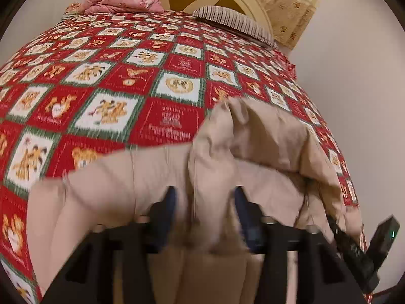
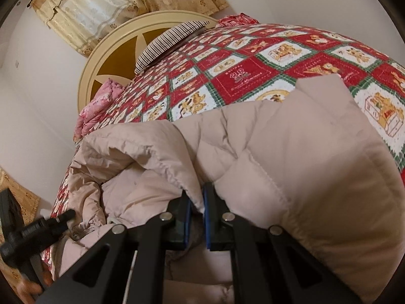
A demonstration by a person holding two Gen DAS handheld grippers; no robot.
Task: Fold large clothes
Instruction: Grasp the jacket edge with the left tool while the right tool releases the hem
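On the bed's red teddy-bear quilt [image 1: 162, 81] lay the beige padded coat [image 1: 253, 152]. The left tongs [image 1: 205, 197] stood partly open over a raised fold of it, pads apparently clear. The right tongs [image 2: 197, 197] were clamped on the coat's stitched edge.

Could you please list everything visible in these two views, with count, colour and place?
jacket: one, beige, quilted, bunched at the bed's near edge.
bedspread: one, red, white and green checks with bears, covering the bed.
pillow: one, striped, at the headboard.
quilt: one, pink floral, bunched at the headboard.
headboard: one, cream and brown, round, against the wall.
curtain: one, cream and gold, above the headboard.
left gripper: one, black with blue pads, jaws apart astride a jacket fold.
right gripper: one, black with blue pads, shut on the jacket's edge.
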